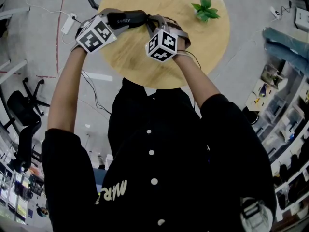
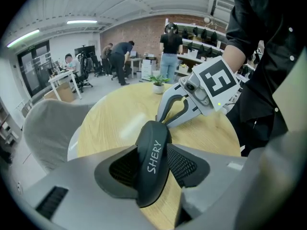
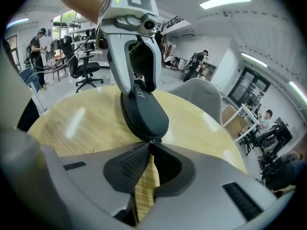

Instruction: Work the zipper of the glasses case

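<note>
The left gripper [image 2: 154, 170], grey plastic with meshed black pads [image 2: 184, 164], is clamped across one end of the case [image 3: 144, 111]. The right gripper [image 3: 150, 150] faces it from the other end. Its jaws are pinched nearly together on the small metal pull [image 3: 151, 141] at the case's tip. The case is a smooth, rounded, oblong black shell with white "SHERY" lettering. It spans the gap between both tools over the round pale-wood table [image 1: 140, 57], near its left edge. A leafy green plant [image 1: 205, 8] stands by the far right edge.
</note>
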